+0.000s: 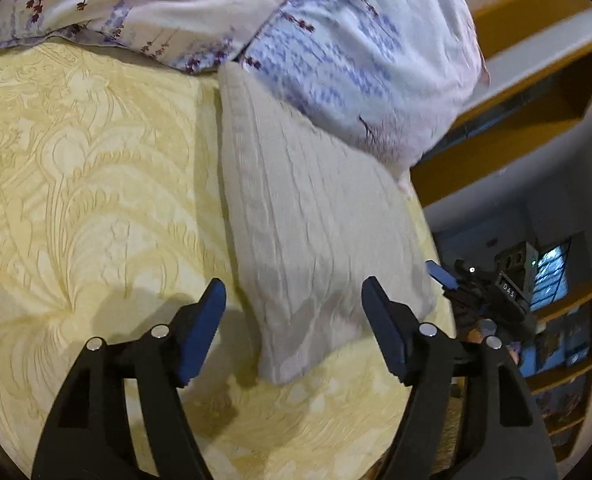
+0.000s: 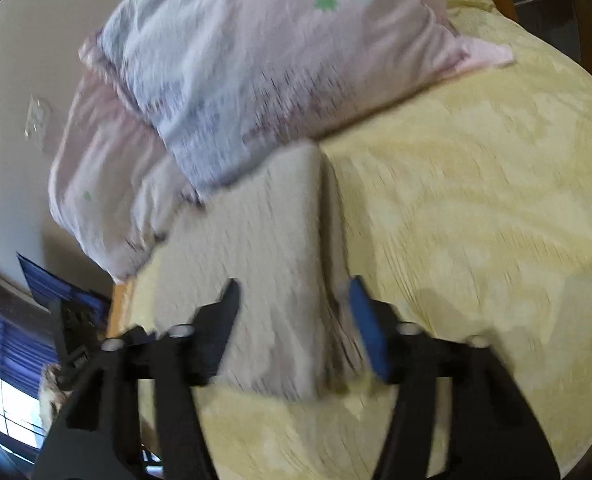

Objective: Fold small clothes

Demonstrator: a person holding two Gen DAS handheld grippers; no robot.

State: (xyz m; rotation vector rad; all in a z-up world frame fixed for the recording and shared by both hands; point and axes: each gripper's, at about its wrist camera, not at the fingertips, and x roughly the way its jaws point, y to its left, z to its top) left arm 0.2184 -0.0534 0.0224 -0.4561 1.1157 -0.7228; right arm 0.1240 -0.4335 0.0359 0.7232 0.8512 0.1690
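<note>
A folded beige knit garment (image 1: 311, 220) lies on the yellow patterned bedspread (image 1: 88, 168), its far end against a floral pillow (image 1: 359, 48). My left gripper (image 1: 294, 292) is open and empty just above the garment's near end. The right gripper also shows at the right of the left wrist view (image 1: 451, 276), beyond the bed edge. In the blurred right wrist view the folded garment (image 2: 268, 240) lies on the bedspread (image 2: 475, 200), and my right gripper (image 2: 294, 292) is open and empty over its near end.
Two floral pillows (image 2: 256, 60) lean against the wall behind the garment. A second pillow (image 1: 116, 4) lies at the far left. The bed edge and a wooden shelf unit (image 1: 515, 128) lie to the right. A window (image 2: 8, 412) is at the lower left.
</note>
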